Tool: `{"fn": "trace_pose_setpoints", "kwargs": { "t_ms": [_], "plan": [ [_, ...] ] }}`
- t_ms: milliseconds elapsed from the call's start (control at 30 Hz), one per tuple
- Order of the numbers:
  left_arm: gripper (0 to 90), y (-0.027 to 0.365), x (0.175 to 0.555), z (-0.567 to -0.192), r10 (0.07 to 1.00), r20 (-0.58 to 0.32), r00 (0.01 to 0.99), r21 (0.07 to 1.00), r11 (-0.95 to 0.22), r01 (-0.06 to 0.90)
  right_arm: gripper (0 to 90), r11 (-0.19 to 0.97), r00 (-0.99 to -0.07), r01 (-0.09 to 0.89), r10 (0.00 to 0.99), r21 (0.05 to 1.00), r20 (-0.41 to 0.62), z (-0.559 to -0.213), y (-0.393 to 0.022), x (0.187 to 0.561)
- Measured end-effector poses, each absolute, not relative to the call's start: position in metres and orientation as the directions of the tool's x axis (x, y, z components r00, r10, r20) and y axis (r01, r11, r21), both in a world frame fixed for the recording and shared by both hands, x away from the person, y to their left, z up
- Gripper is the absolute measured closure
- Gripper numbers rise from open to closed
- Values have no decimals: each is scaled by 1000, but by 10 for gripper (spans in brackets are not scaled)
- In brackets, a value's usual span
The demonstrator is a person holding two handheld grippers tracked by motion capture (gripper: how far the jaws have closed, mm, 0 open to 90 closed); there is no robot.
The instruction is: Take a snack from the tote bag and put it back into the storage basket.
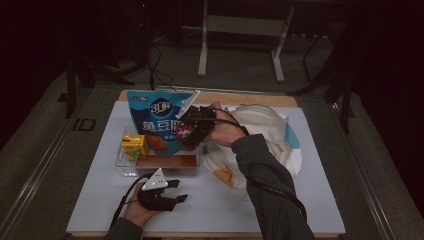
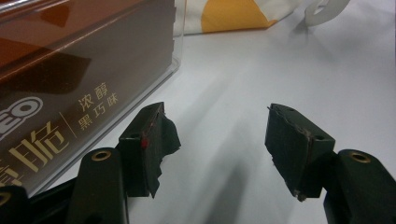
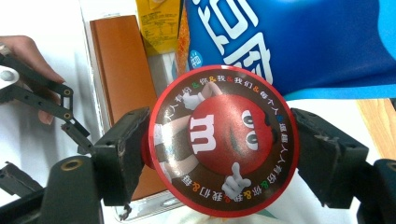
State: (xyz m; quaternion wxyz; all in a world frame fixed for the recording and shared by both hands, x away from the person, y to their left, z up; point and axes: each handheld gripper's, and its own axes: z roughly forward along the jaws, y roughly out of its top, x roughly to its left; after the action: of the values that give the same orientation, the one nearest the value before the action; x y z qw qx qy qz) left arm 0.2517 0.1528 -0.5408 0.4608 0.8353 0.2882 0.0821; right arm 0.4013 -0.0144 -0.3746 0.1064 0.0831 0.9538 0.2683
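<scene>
Right tongs (image 3: 219,140) clamp round candy tin (image 3: 224,140) (lid facing camera) — left tongs (image 2: 217,140) wide, empty.

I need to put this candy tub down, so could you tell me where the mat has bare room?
Bare mat lies along the near edge right of the left gripper, and left of the clear tray. The middle is crowded: tray, blue snack bag, white tote bag.

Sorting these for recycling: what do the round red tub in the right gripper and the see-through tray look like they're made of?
Round red tub: apparently plastic or tin, its printed lid glossy with a raised red rim; which one is unclear. See-through tray: clear rigid plastic, judging by its transparent wall and sharp glinting edge.
</scene>
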Motion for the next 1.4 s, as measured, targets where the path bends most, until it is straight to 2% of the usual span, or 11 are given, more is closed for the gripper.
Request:
{"fn": "trace_pose_setpoints", "kwargs": {
  "t_ms": [1400],
  "plan": [
    [388,153,252,-541,558,-130,820,818,-407,407,237,850,-956,142,250,507,-152,-392,-12,407]
  ]
}}
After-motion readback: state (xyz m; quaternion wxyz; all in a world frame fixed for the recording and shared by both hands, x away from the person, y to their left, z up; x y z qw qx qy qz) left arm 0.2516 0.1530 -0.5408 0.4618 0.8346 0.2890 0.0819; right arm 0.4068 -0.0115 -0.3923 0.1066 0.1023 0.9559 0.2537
